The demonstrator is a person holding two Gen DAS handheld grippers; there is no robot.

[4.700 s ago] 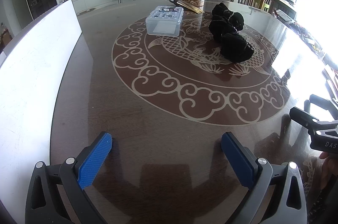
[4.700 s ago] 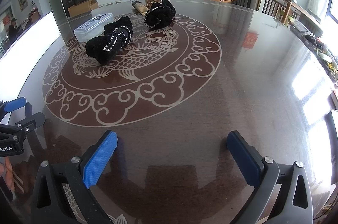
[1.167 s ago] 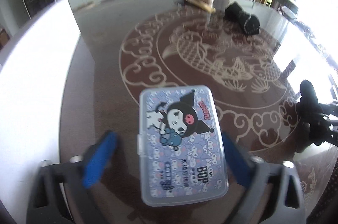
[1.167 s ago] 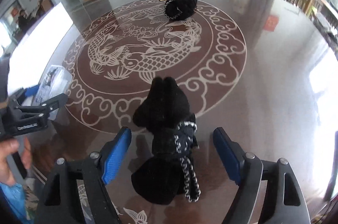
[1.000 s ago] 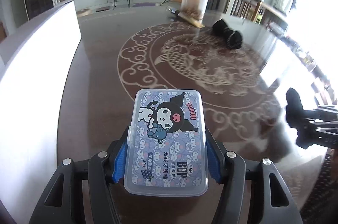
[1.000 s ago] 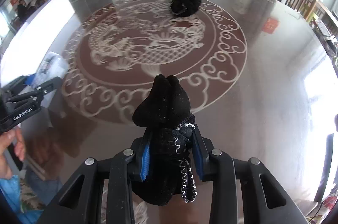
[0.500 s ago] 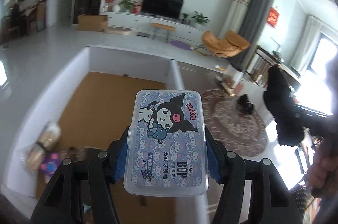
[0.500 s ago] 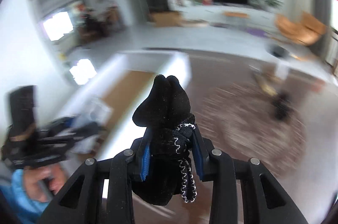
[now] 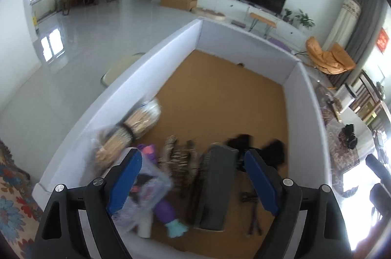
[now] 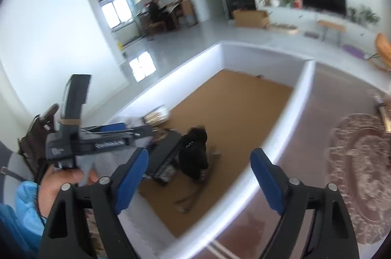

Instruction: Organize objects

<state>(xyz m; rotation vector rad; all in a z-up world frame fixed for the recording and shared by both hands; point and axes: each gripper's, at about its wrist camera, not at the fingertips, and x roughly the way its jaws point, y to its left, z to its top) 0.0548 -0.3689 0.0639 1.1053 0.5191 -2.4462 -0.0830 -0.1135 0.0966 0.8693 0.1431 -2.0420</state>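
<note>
My left gripper [image 9: 191,161] hangs over a white-walled box [image 9: 308,97] with a cardboard floor, its jaws opening. The clear plastic case with the cartoon lid [image 9: 144,190] is blurred just under the left finger, free of the pads and down among the box's contents. My right gripper [image 10: 199,158] is also over the box [image 10: 288,112], jaws opening and nothing pressed between them. The black knit bundle [image 10: 194,156] lies below on the box floor, also seen as a dark bundle [image 9: 273,151] in the left wrist view. A hand [image 10: 61,180] holds the left gripper [image 10: 136,134] at the left.
Inside the box lie a bagged bundle of sticks [image 9: 136,127], a dark grey case [image 9: 215,185], striped items [image 9: 178,156] and a purple toy [image 9: 163,210]. The patterned table [image 10: 361,161] adjoins the box's right wall; another black knit bundle [image 9: 349,133] rests there. A person sits far off.
Both grippers have opened over the box. The cartoon-lid case has dropped out of the left jaws and the black knit bundle out of the right; both views now look more steeply down into the box.
</note>
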